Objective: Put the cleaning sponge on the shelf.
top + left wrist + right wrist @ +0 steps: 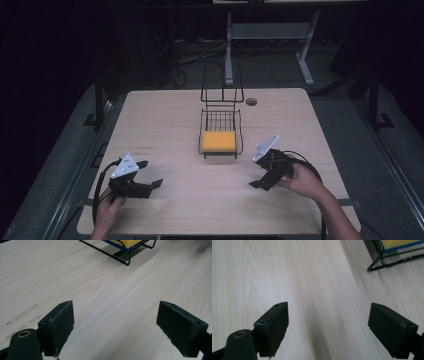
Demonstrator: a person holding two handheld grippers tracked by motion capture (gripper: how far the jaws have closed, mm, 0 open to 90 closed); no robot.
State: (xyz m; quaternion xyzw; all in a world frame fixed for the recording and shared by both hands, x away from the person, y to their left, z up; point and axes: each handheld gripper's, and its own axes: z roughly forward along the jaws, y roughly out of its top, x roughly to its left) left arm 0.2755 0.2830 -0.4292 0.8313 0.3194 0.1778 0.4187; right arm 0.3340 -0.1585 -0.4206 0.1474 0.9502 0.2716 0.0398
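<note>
Left tongs [152,174] at 7 o'clock and right tongs [254,184] at 5 hover wide open over the desk [165,120]; the sponge [218,141] sits in the wire rack [221,120] mid-desk. Left gripper view: rack at 12. Right gripper view: rack at 1.

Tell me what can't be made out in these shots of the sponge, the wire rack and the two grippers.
- Sponge: its underside and blue layer, hidden by the wire rack in the high view; cut off by the top edge in both gripper views.
- Rack's upright handle, high view: thin wires lost against the dark floor.
- Left gripper and right gripper, high view: the pads are too small to judge; both stand open.
- Table marks, left gripper view: too faint to tell.
</note>
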